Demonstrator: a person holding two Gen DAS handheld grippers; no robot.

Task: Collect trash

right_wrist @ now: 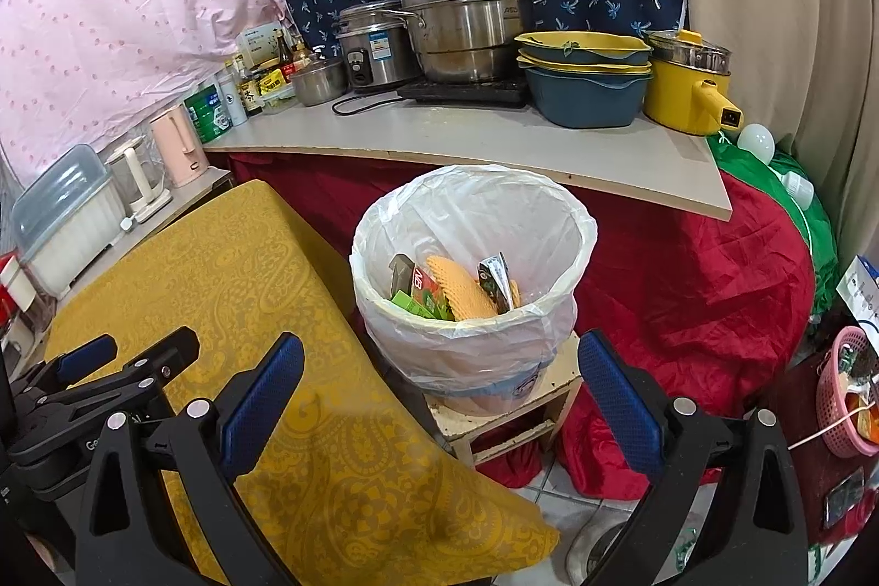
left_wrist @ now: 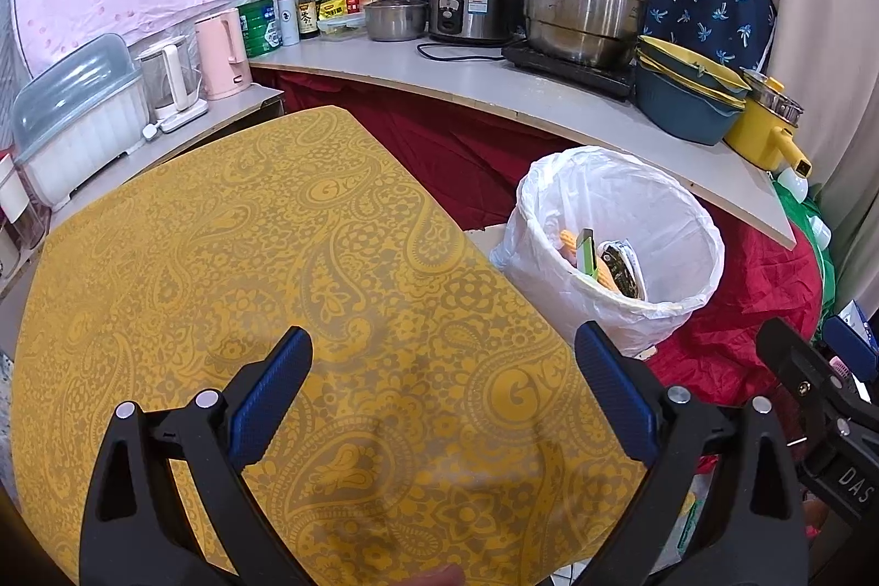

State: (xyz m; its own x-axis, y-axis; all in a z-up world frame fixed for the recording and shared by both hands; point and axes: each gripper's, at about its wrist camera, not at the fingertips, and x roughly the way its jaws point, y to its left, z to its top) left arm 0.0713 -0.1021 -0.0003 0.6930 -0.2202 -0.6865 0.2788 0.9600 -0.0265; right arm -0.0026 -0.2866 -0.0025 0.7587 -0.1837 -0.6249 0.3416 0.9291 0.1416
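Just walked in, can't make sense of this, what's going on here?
A person is collecting trash with two handheld grippers. Both the left gripper and right gripper are open and hold nothing. The lined trash bin beside the yellow-clothed table already contains wrappers and a yellow foam net. No trash shows on the tablecloth.

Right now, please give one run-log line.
left gripper: open, empty | right gripper: open, empty | trash: in bin

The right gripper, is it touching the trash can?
Apart. In the right wrist view the right gripper is open and empty, and the trash can sits beyond its fingers, with the wooden stand visible between them.
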